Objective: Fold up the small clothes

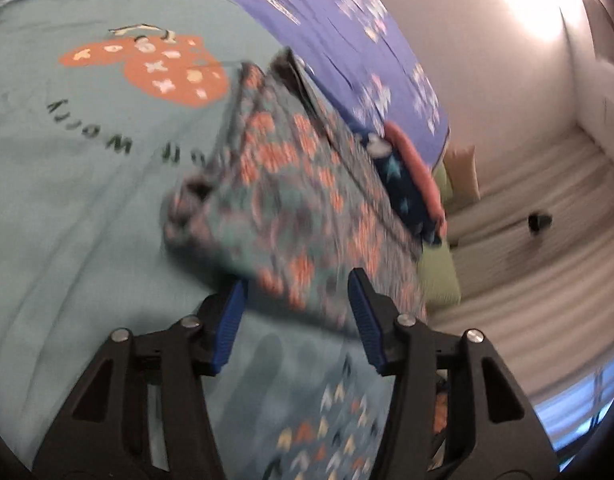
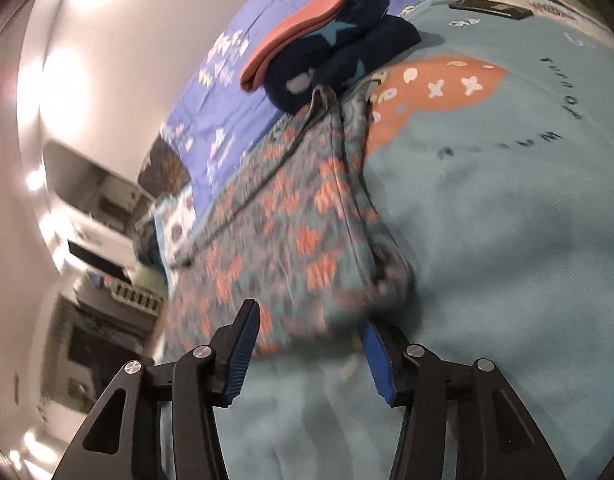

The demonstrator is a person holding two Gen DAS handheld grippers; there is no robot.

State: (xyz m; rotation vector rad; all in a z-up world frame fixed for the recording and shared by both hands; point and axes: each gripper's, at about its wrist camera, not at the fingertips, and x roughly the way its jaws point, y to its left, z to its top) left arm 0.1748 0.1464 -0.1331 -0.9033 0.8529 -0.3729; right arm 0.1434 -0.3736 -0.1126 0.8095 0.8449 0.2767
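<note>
A small teal garment with an orange and grey print (image 1: 291,200) lies folded on the teal bedspread (image 1: 67,200); it also shows in the right wrist view (image 2: 291,240). My left gripper (image 1: 297,284) is open, its blue fingers (image 1: 365,320) spread at the garment's near edge. My right gripper (image 2: 307,316) is open too, its blue fingers (image 2: 243,344) either side of the garment's near edge. Neither holds cloth. Both views are blurred by motion.
A folded navy star-print piece (image 2: 339,52) with a pink piece (image 2: 295,28) lies beyond the garment. A purple sheet (image 1: 347,28) borders the bedspread. A green pillow (image 1: 443,276) and a white floor (image 1: 547,260) lie past the bed's edge. Shelves (image 2: 99,248) stand at the left.
</note>
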